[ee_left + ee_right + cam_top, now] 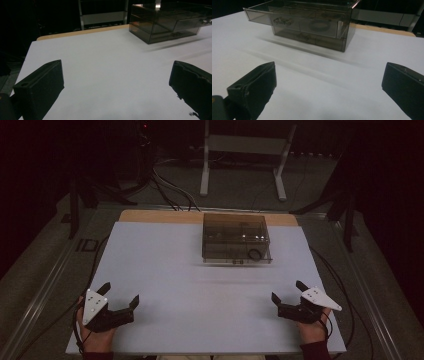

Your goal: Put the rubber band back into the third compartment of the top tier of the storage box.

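A smoky clear plastic drawer box (235,239) stands at the far middle of the white table top (165,270). Its top drawer (294,18) is pulled partly out and holds a dark ring (320,24) and small metal pieces (282,20). My left gripper (119,293) rests at the near left of the table, open, with nothing between its jaws. My right gripper (287,291) rests at the near right, open and empty too. The box (170,21) lies well ahead of both grippers, and neither touches it.
A wooden strip (160,216) edges the far side of the table. Beyond it stand a white metal frame (245,155) and cables (170,187) on the floor. Metal rails (45,280) run along both sides.
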